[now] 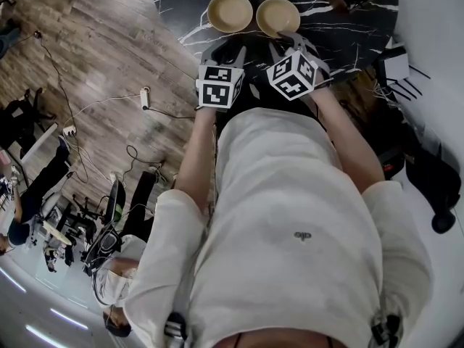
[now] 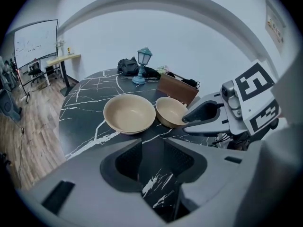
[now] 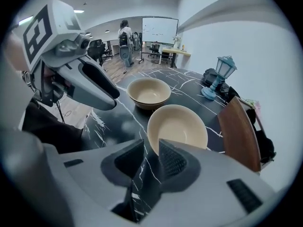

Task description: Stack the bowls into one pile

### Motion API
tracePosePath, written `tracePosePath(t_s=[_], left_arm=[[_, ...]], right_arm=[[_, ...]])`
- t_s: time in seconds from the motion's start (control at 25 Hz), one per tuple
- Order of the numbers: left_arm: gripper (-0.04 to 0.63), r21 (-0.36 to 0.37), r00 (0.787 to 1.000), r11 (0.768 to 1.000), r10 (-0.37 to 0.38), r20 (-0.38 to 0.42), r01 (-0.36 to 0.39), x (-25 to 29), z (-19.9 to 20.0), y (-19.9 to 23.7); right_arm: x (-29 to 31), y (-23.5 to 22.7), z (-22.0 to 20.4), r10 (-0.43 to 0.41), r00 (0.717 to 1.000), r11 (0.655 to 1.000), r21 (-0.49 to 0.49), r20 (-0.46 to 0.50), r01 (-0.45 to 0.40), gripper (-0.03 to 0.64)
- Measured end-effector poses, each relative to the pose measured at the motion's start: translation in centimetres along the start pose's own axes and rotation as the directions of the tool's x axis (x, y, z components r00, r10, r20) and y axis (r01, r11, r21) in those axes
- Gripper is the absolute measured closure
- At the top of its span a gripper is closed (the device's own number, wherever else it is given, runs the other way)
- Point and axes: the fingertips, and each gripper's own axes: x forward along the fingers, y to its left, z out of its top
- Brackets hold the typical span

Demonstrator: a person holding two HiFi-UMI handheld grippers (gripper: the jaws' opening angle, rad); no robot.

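Two beige bowls stand side by side on the black marble table [image 1: 341,31]: the left bowl [image 1: 230,11] [image 2: 129,113] [image 3: 148,92] and the right bowl [image 1: 278,16] [image 2: 170,111] [image 3: 177,126]. My left gripper [image 2: 154,157] [image 1: 226,53] hovers over the table in front of the left bowl, open and empty. My right gripper [image 3: 150,155] [image 1: 290,40] is open at the right bowl's near rim. That rim reaches into the gap at the fingertips, and bare table shows between the pads. Whether a finger touches the rim I cannot tell.
A small blue lantern lamp [image 2: 143,65] and a dark bag [image 2: 128,65] sit at the table's far side. A brown chair back [image 3: 239,131] stands just right of the right bowl. Cables and a power strip [image 1: 145,96] lie on the wooden floor to the left.
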Motion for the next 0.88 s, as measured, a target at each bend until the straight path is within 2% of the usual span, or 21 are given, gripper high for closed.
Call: tracePosePath(t_s=[0.2, 0.4, 0.88], left_arm=[[0.463, -0.003, 1.0, 1.0, 0.004, 0.001, -0.004, -0.3, -0.4, 0.0], [0.463, -0.008, 1.0, 1.0, 0.01, 0.006, -0.01, -0.5, -0.7, -0.1], [0.463, -0.019, 1.0, 1.0, 0.018, 0.019, -0.018, -1.0, -1.1, 0.0]], right_arm=[[0.2, 0.3, 0.0, -0.035, 0.999, 0.997, -0.072, 0.0, 0.035, 0.541], [0.4, 0.2, -0.1, -0.048, 0.999, 0.995, -0.092, 0.003, 0.048, 0.574], [0.4, 0.1, 0.2, -0.073, 0.997, 0.987, -0.141, 0.017, 0.075, 0.598]])
